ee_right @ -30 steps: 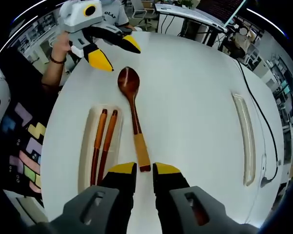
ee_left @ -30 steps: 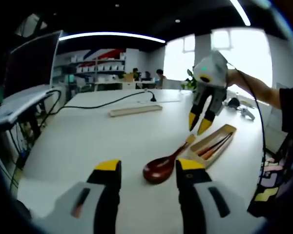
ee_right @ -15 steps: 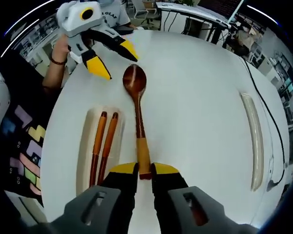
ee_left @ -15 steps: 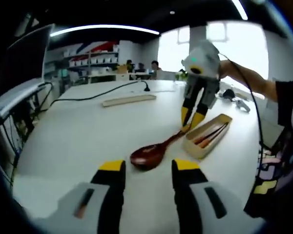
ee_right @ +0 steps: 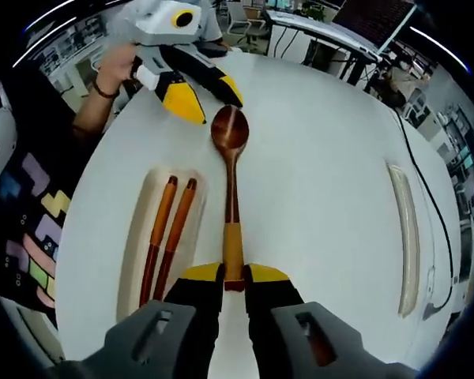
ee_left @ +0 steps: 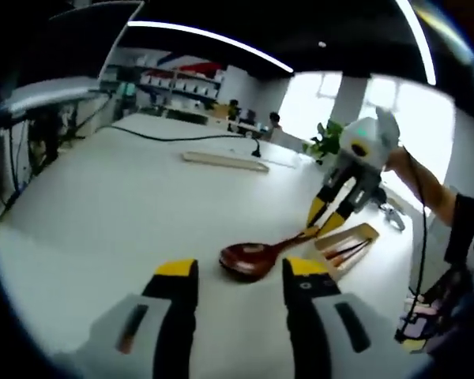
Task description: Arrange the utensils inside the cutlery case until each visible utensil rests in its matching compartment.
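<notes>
Pinching the wooden spoon [ee_right: 231, 207] by its handle end, the right gripper [ee_right: 234, 275] is clamped; the left gripper [ee_left: 238, 270] hangs spread near the bowl, 2 chopsticks [ee_right: 167, 234] in the cutlery case [ee_right: 139, 245].

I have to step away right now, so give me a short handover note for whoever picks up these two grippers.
Right gripper: fingers closed on the yellow handle end of the wooden spoon, which lies on the white table beside the case.
Left gripper: open, holding nothing, hovering near the spoon's bowl.
Cutlery case: open, with the two chopsticks inside. Its lid lies apart on the table.
Done: chopsticks are in the case.
Left: move the spoon into the case.
</notes>
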Available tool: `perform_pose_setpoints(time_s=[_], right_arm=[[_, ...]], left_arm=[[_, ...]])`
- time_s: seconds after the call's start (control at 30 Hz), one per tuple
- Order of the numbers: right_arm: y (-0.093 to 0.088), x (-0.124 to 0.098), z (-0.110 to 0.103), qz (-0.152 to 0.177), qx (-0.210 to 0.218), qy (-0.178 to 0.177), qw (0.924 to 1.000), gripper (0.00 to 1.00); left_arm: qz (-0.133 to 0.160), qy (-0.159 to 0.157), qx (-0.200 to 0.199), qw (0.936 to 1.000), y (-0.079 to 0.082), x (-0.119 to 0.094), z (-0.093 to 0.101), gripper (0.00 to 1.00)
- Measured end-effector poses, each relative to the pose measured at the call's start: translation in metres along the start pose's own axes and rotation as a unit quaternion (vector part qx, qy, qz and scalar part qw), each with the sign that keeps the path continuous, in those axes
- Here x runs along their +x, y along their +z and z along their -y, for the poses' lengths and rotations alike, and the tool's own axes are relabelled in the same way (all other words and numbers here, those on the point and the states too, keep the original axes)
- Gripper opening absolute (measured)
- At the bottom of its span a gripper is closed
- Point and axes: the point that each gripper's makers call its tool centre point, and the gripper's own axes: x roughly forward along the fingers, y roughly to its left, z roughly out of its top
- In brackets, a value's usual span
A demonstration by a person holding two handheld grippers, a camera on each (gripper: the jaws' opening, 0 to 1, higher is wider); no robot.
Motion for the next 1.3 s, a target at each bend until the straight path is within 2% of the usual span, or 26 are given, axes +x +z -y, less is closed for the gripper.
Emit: perform_pose_setpoints(time_s=[0.13,0.27,0.3,0.33,0.4,0.47,0.5,0.57,0.63,0.7,0.83,0.93,0.97,1.0,1.07,1.1,1.17,1.3], right_arm=[[0.000,0.000,0.000,0.014,0.007,-0.001,0.9999,0.09],[0.001,0.000,-0.001,0.018,0.005,-0.005,0.9998,0.09],[0.002,0.000,0.000,0.019,0.004,-0.005,0.9998,0.09],[0.002,0.000,0.000,0.020,0.004,-0.006,0.9998,0.09],[0.001,-0.001,0.000,0.023,0.002,-0.007,0.9997,0.09],[0.001,-0.001,0.000,0.026,-0.003,-0.007,0.9996,0.09],[0.001,-0.001,0.000,0.028,-0.005,-0.008,0.9996,0.09],[0.001,-0.001,0.001,0.032,-0.009,-0.010,0.9994,0.09],[0.001,-0.001,0.000,0.036,-0.018,-0.013,0.9991,0.09],[0.002,-0.002,0.000,0.040,-0.026,-0.016,0.9987,0.09],[0.002,-0.003,0.002,0.053,-0.036,-0.023,0.9977,0.09],[0.002,-0.003,0.002,0.059,-0.034,-0.027,0.9974,0.10],[0.003,-0.003,0.002,0.058,-0.042,-0.032,0.9969,0.10],[0.003,-0.003,0.004,0.059,-0.037,-0.045,0.9966,0.10],[0.005,-0.002,0.005,0.058,-0.029,-0.052,0.9965,0.10],[0.005,-0.002,0.007,0.059,-0.025,-0.056,0.9964,0.10],[0.008,-0.001,0.009,0.074,-0.010,-0.066,0.9950,0.10],[0.006,-0.005,0.011,0.090,0.011,-0.076,0.9930,0.10]], left_arm=[[-0.002,-0.013,-0.009,0.9999,0.000,0.002,0.006,0.33],[-0.001,-0.013,-0.019,0.9997,-0.001,0.009,0.007,0.34],[0.006,-0.016,-0.019,0.9997,0.001,0.010,0.008,0.34],[0.014,-0.035,-0.030,0.9989,0.003,0.011,0.013,0.34],[0.036,-0.064,-0.092,0.9931,0.009,0.014,0.017,0.30],[0.068,-0.073,-0.125,0.9871,0.018,0.014,0.014,0.20],[0.078,-0.075,-0.130,0.9856,0.021,0.013,0.014,0.20],[0.076,-0.076,-0.128,0.9859,0.019,0.014,0.017,0.20],[0.093,-0.068,-0.132,0.9846,0.024,0.016,0.015,0.20],[0.117,-0.054,-0.155,0.9795,0.030,0.021,0.012,0.17],[0.154,-0.059,-0.190,0.9679,0.039,0.021,0.016,0.14],[0.185,-0.090,-0.202,0.9575,0.051,0.016,0.026,0.10],[0.200,-0.111,-0.215,0.9496,0.058,0.012,0.033,0.08],[0.207,-0.119,-0.214,0.9471,0.061,0.009,0.037,0.08],[0.189,-0.074,-0.194,0.9597,0.055,0.012,0.030,0.06],[0.188,-0.065,-0.192,0.9611,0.055,0.012,0.030,0.05],[0.201,-0.064,-0.207,0.9553,0.058,0.010,0.029,0.05],[0.180,-0.058,-0.212,0.9588,0.055,0.010,0.027,0.05]])
